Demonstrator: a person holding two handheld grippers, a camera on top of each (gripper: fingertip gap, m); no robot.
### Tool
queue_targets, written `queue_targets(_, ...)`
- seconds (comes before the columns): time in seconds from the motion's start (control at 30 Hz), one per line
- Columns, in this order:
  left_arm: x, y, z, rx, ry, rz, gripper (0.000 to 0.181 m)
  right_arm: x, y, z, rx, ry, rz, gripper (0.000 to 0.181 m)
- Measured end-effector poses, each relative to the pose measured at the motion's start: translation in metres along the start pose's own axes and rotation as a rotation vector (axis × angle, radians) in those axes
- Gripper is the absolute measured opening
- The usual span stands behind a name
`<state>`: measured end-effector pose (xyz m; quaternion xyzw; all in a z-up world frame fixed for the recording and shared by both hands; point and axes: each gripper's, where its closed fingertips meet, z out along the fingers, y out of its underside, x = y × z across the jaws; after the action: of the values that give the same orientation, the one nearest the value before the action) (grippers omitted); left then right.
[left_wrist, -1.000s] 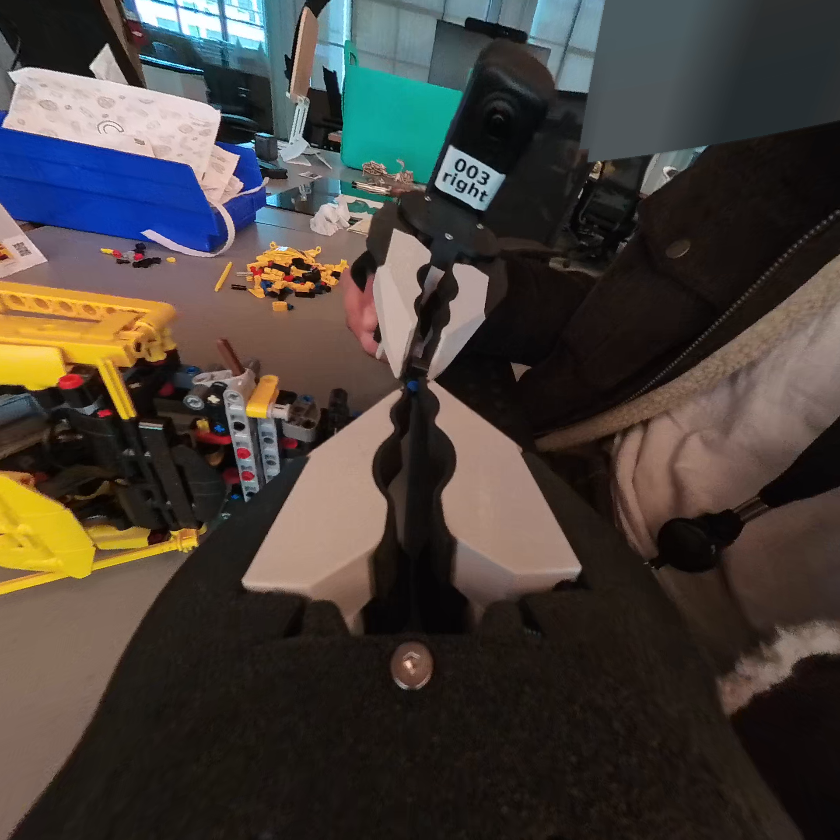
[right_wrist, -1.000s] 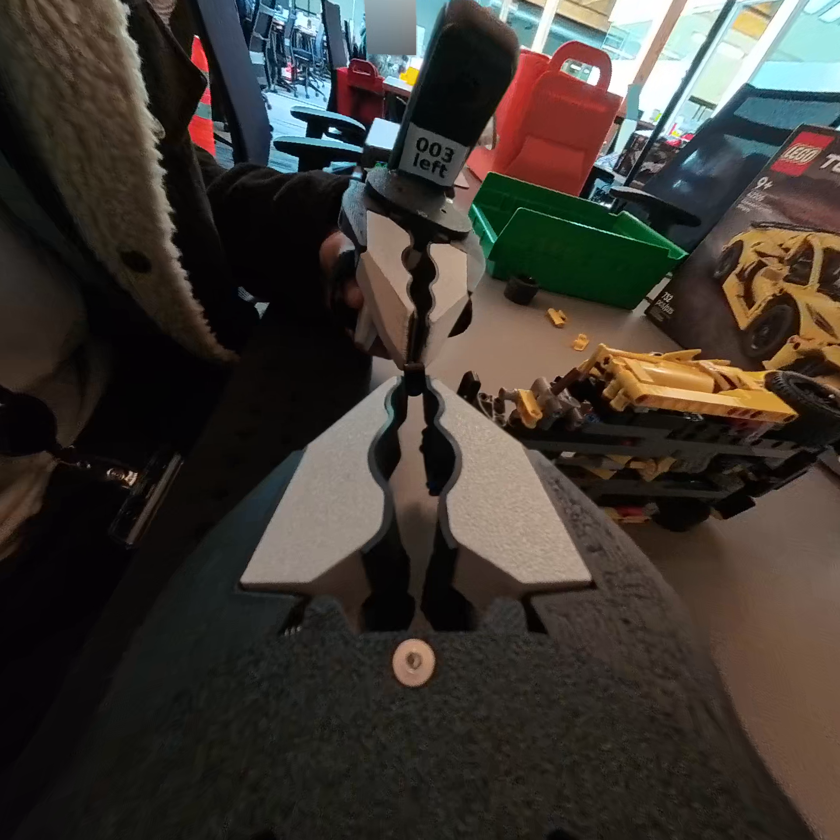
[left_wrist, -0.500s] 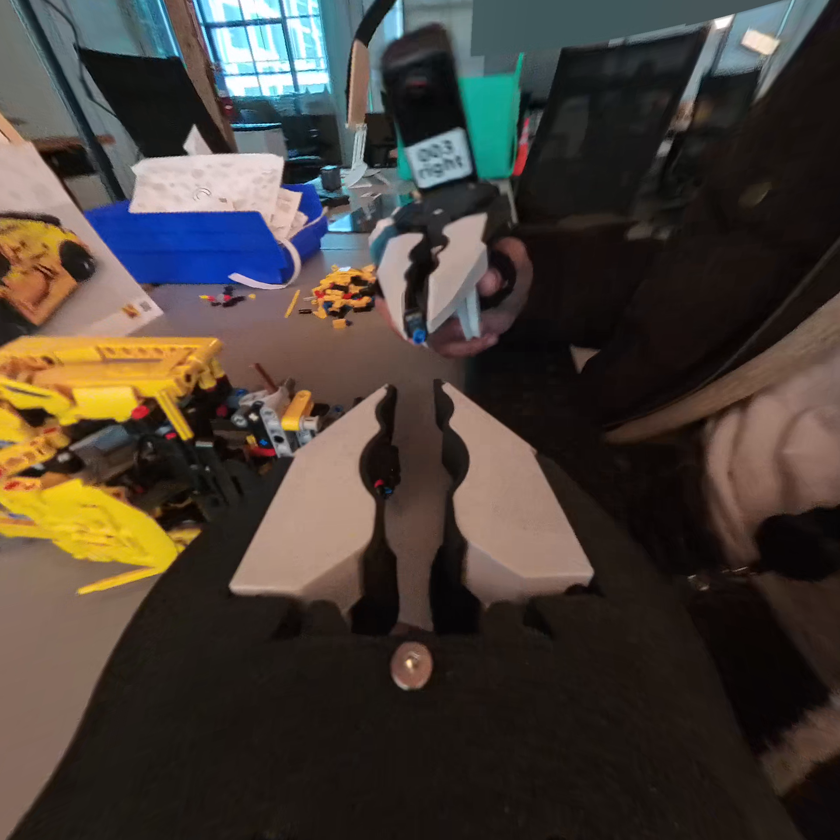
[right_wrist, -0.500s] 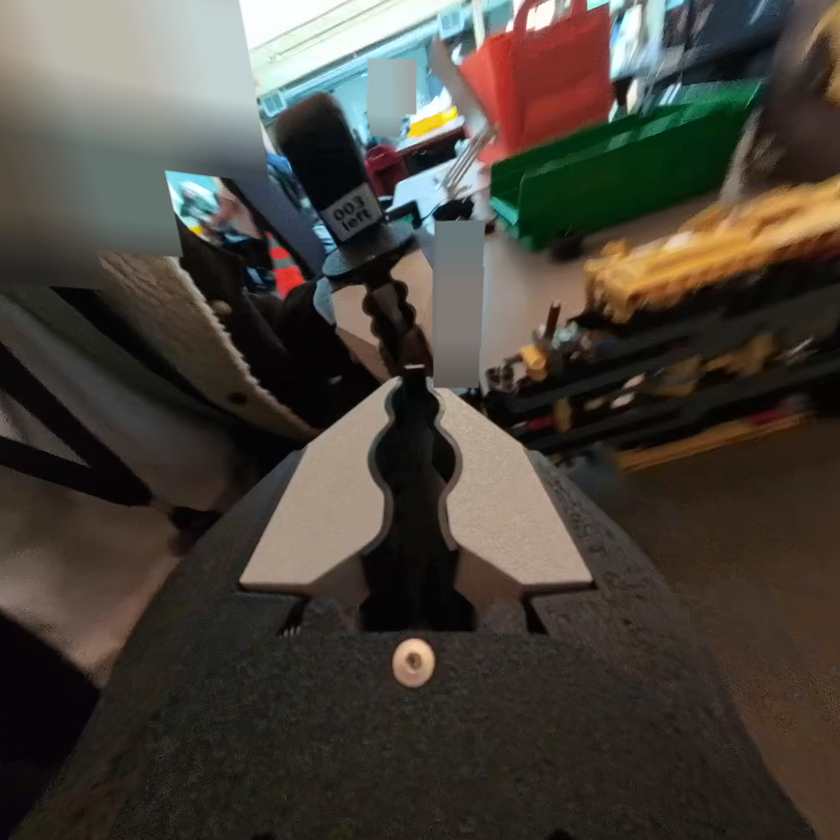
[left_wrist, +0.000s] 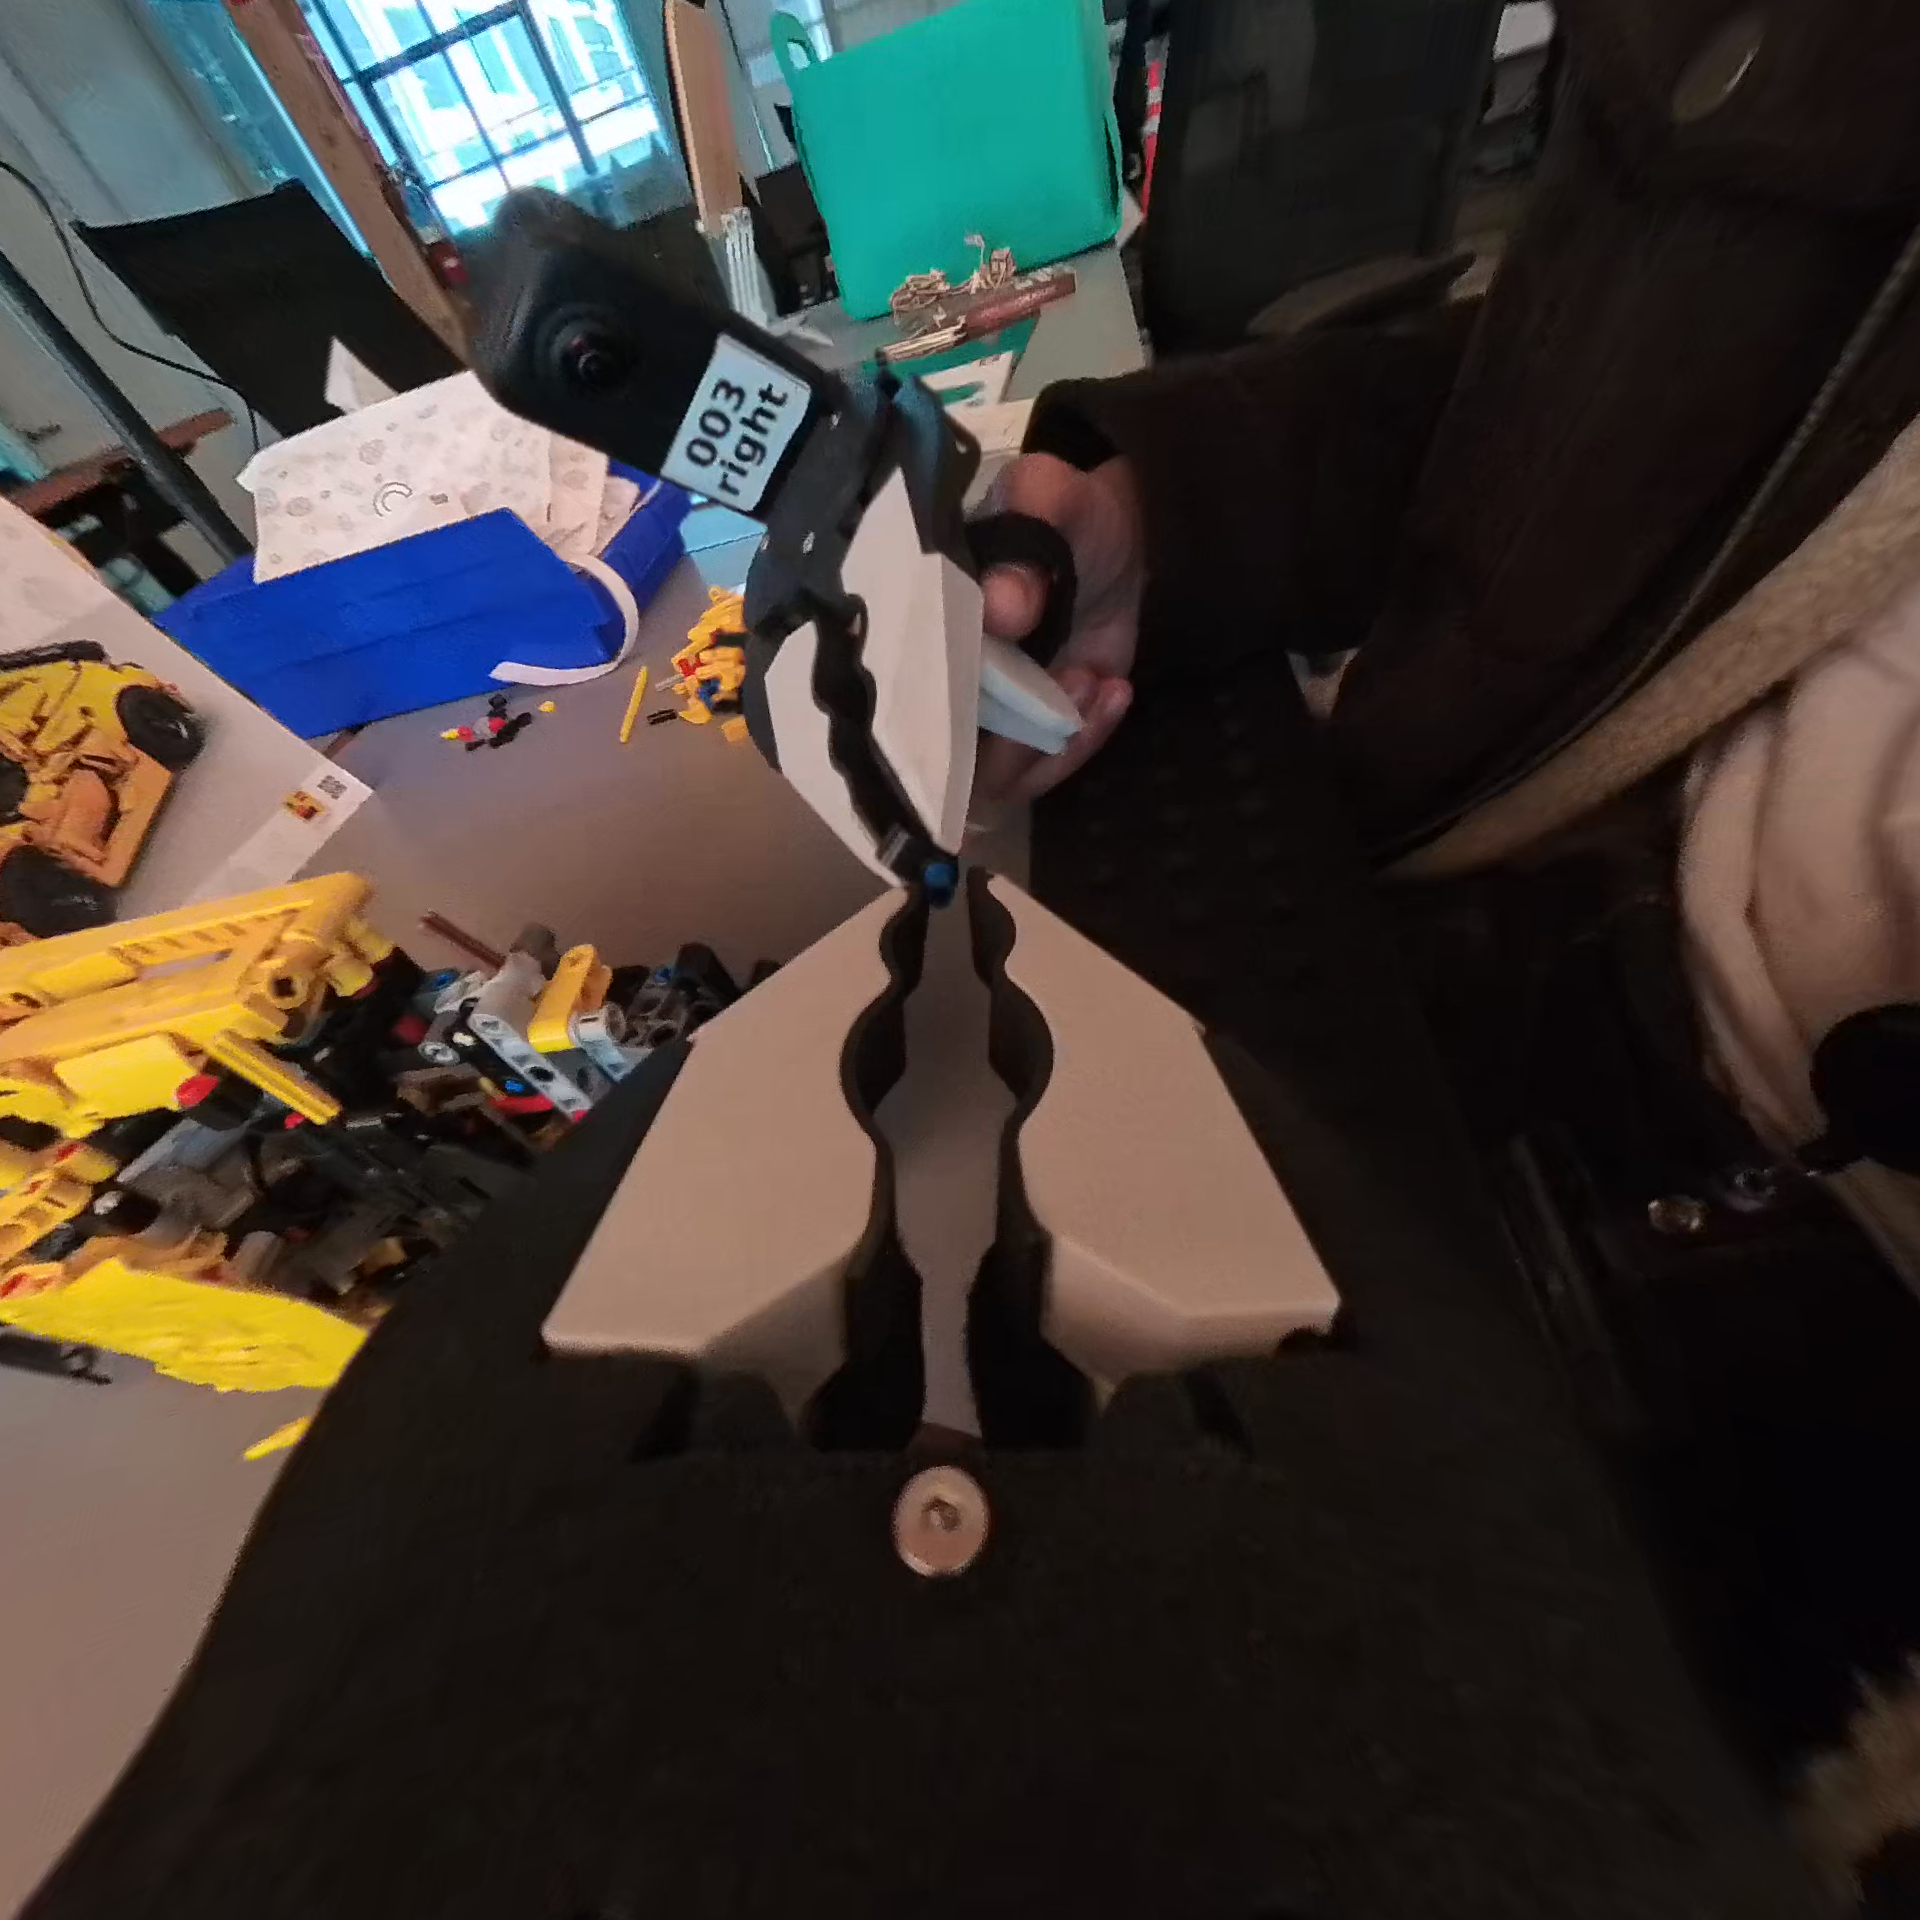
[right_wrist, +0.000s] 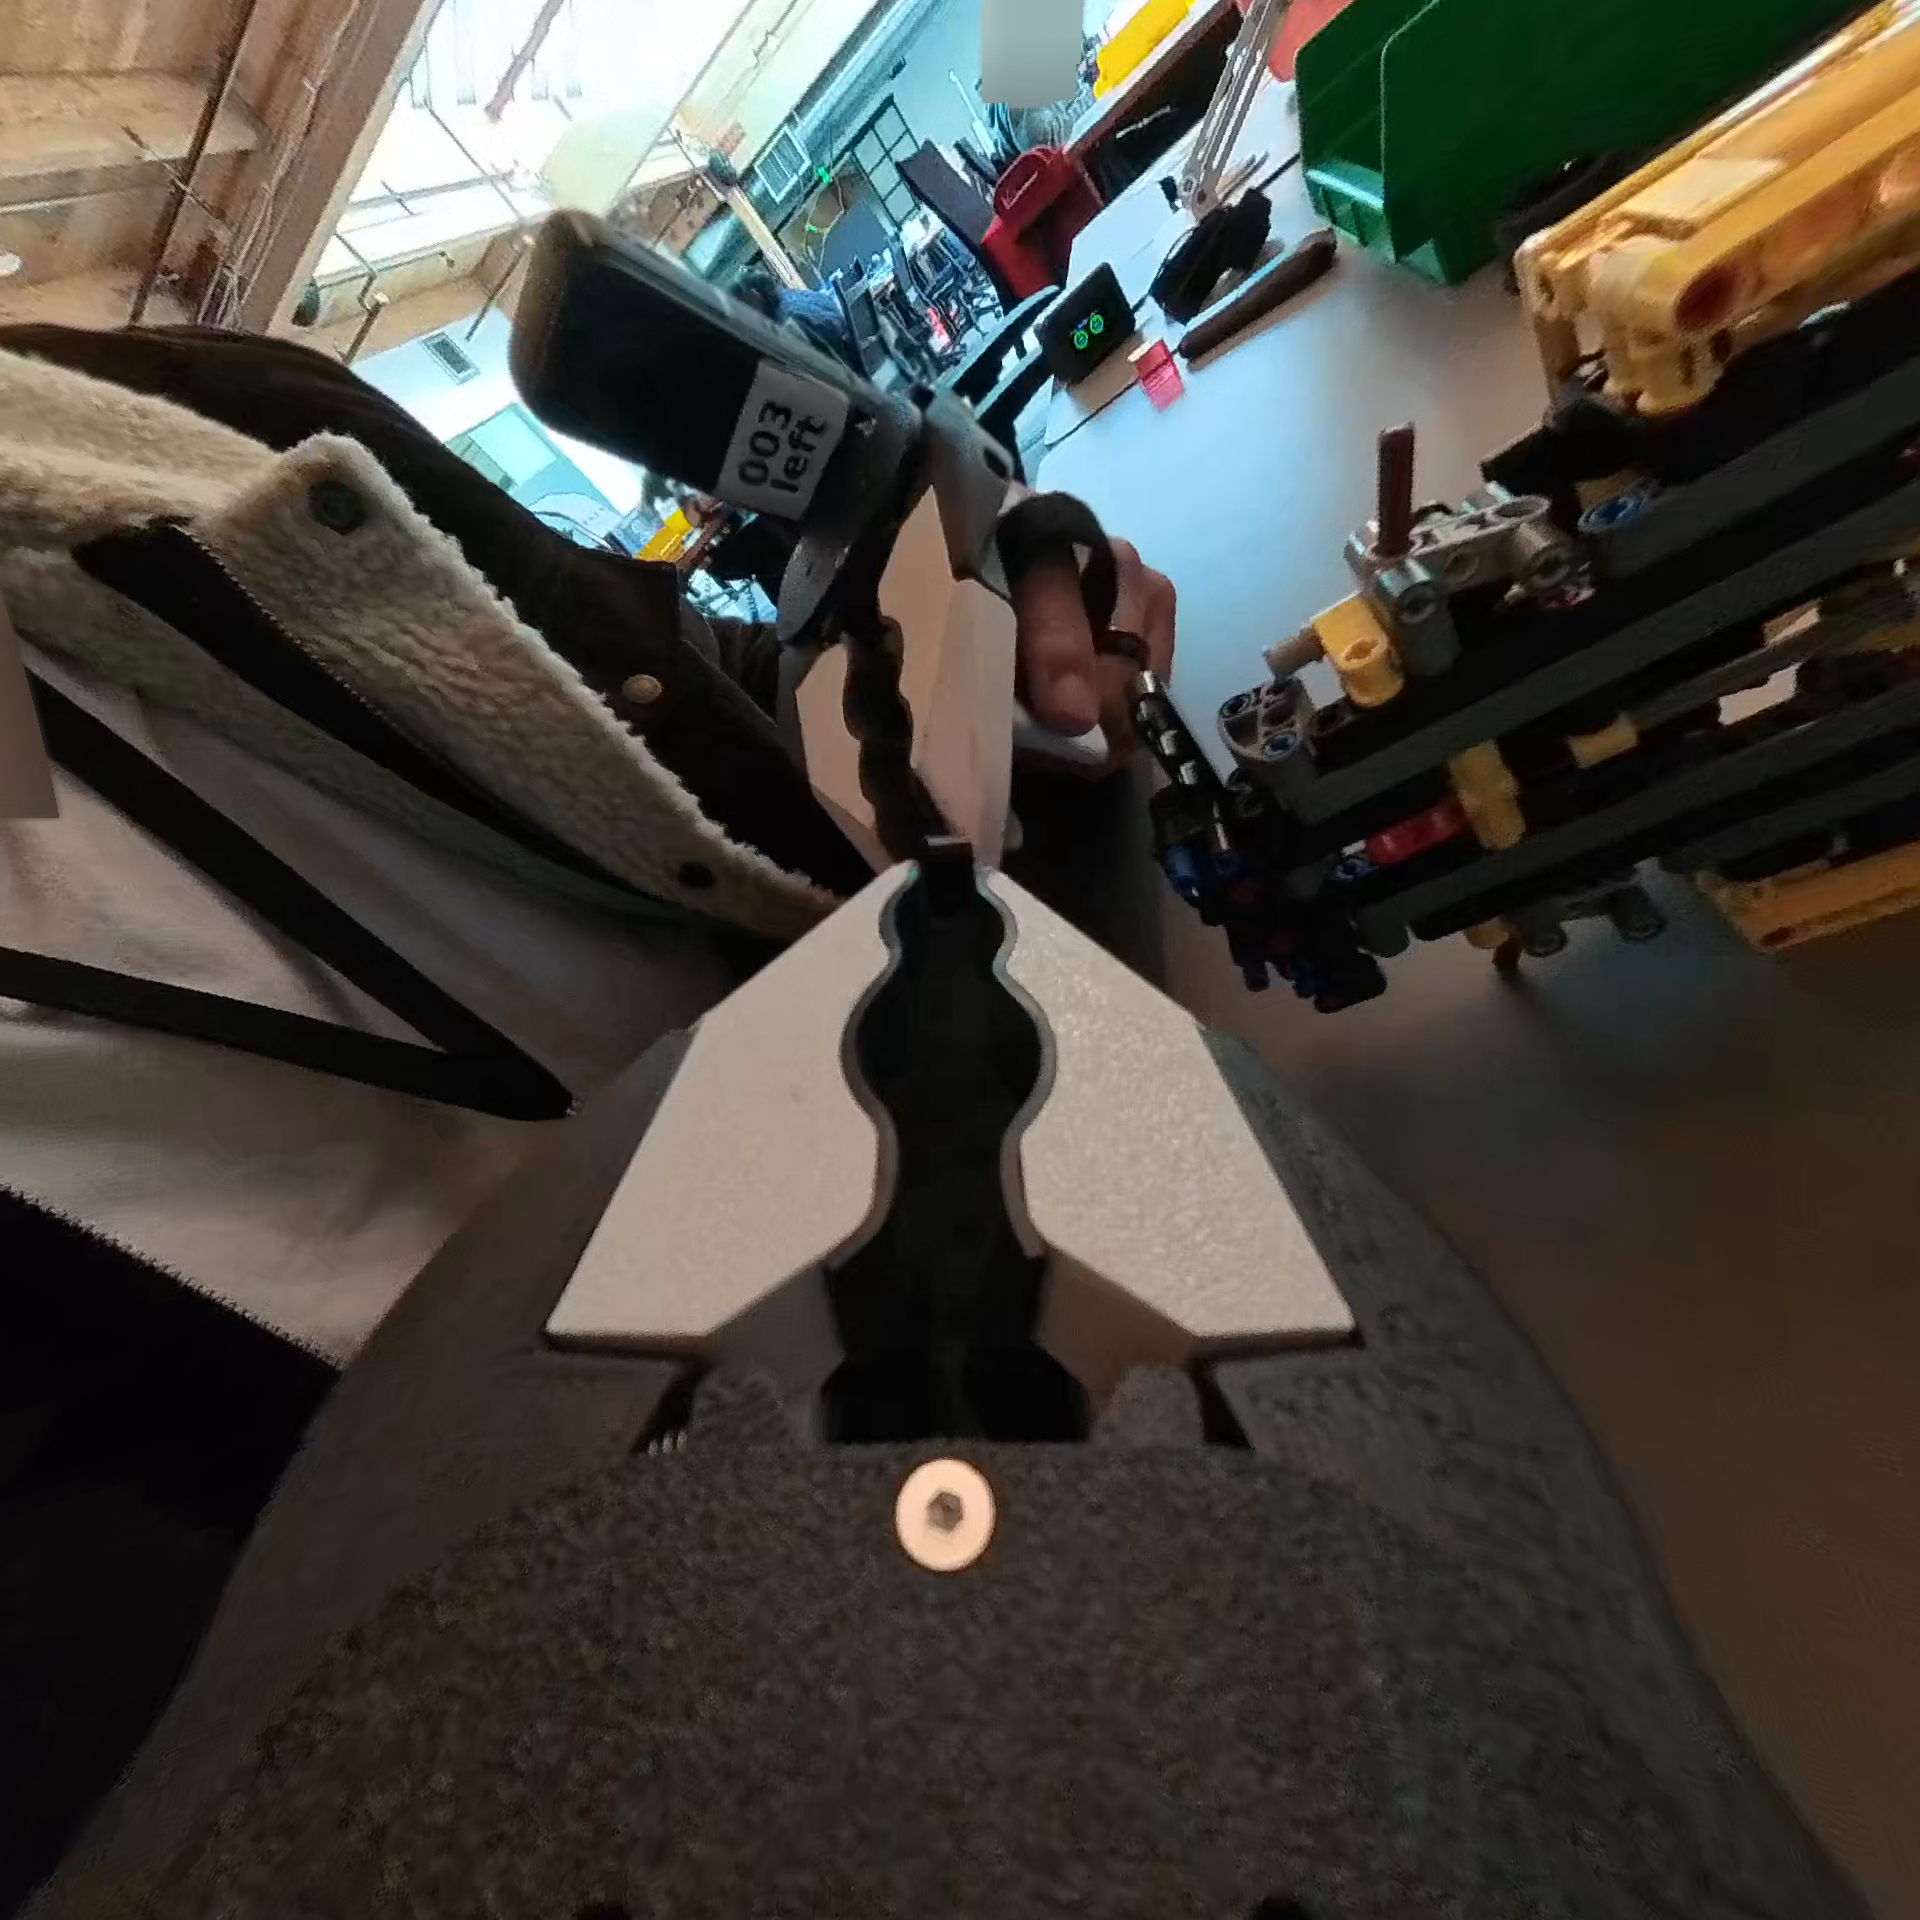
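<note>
Left wrist view: the left gripper (left_wrist: 940, 899) is hovering above the surface (left_wrist: 582, 821), its jaws narrowly spread. The right gripper (left_wrist: 914, 847) is meeting it tip to tip, pinching a small blue pin (left_wrist: 938, 876). The yellow model car (left_wrist: 177, 1039) is lying at left.

Right wrist view: the right gripper (right_wrist: 943, 878) is showing its jaws pressed together at the tips. The left gripper (right_wrist: 940, 826) is facing it, and the model car (right_wrist: 1558, 727) is sitting nearby.

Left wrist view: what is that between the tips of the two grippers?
A small blue piece, pinched at the right gripper's tip, sits at the mouth of the left gripper. The left wrist view shows it.
</note>
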<state>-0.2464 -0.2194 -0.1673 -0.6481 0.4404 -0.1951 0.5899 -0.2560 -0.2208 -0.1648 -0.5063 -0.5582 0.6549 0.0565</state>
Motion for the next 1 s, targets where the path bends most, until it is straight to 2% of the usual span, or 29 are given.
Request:
queue_targets(0.4,0.003,0.001,0.000,-0.015,-0.034,0.096,0.005,0.000,0.005,0.000,-0.028,-0.011,0.005,0.007)
queue_targets(0.73,0.005,0.003,0.001,-0.022,-0.008,0.050,0.005,0.003,0.011,0.000,-0.054,0.008,0.004,0.007)
queue_targets(1.0,0.010,0.002,0.000,-0.027,-0.017,0.137,0.004,-0.002,0.013,0.001,-0.067,-0.022,-0.002,0.007)
